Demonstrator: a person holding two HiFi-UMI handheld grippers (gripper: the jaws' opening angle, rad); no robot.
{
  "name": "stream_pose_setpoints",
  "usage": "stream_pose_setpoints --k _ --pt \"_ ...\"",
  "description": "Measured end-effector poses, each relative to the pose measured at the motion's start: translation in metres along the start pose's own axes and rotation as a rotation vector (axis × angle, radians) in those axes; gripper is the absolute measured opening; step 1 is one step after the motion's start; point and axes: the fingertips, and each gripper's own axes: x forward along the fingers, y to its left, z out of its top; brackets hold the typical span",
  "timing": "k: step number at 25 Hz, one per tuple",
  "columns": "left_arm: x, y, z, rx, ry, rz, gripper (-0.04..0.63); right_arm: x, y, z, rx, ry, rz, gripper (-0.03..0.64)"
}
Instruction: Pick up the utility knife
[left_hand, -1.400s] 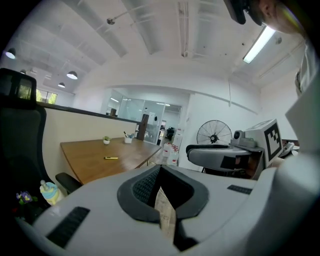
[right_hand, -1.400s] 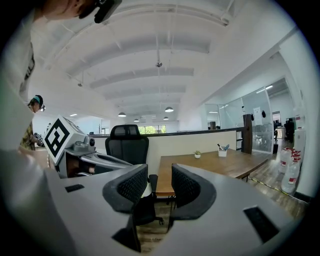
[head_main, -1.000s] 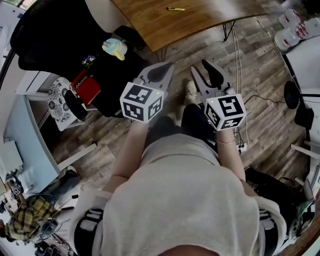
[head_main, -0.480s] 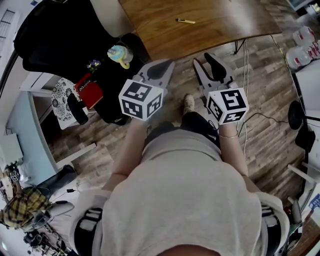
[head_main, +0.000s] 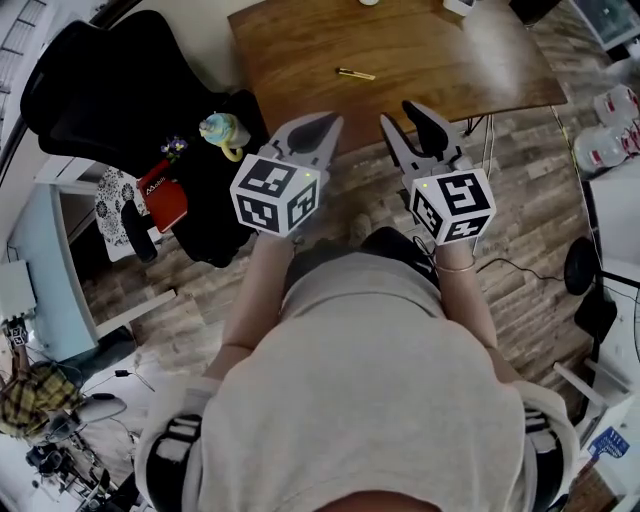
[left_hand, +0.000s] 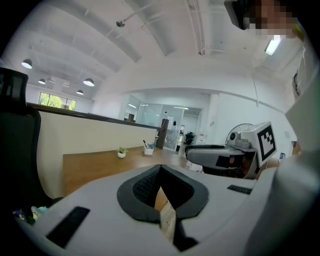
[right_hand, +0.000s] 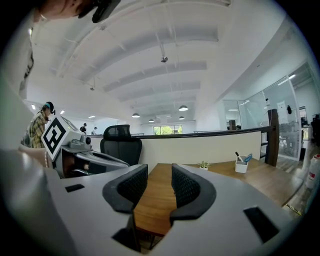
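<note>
From overhead, the person stands back from the wooden table (head_main: 450, 60) with both tools held out at chest height. The utility knife (head_main: 355, 73), a thin yellow and dark sliver, lies alone on the tabletop, ahead of both tools, well apart from them and roughly between their lines. The left gripper (head_main: 325, 120) has its tips pinched together with nothing in them; the right gripper (head_main: 400, 115) points at the table's near edge with its jaws spread. A black office chair (head_main: 110, 80) sits off beyond the left tool's outer side.

In the left gripper view, the two dark pads meet at the tip, and only a wedge of wood shows behind them. The other tool hangs just to its right.

In the right gripper view, the pads stand apart and empty, the tabletop running away between them. A small plant (right_hand: 202, 165) and a pen cup (right_hand: 241, 166) sit far ahead to the right. I can't pick out the knife here.

To my eye the task has barely started: no reach yet, and the approach, grasp and lift are all left.
</note>
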Motion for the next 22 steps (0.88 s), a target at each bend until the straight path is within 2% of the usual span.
stream_pose_setpoints --k 5,11,17,22 --pt "0.017 0.004 0.0 -0.028 0.005 0.066 0.012 0.01 -0.029 0.005 0.004 -0.005 0.047 0.143" --pt "0.015 0.02 -0.009 -0.061 0.034 0.13 0.012 0.023 -0.034 -0.001 0.037 -0.004 0.083 0.143" --pt "0.034 0.037 -0.006 -0.074 0.059 0.134 0.012 0.045 -0.041 -0.009 0.065 0.029 0.106 0.143" --pt "0.055 0.053 -0.004 -0.084 0.072 0.109 0.012 0.068 -0.061 -0.015 0.069 0.057 0.083 0.143"
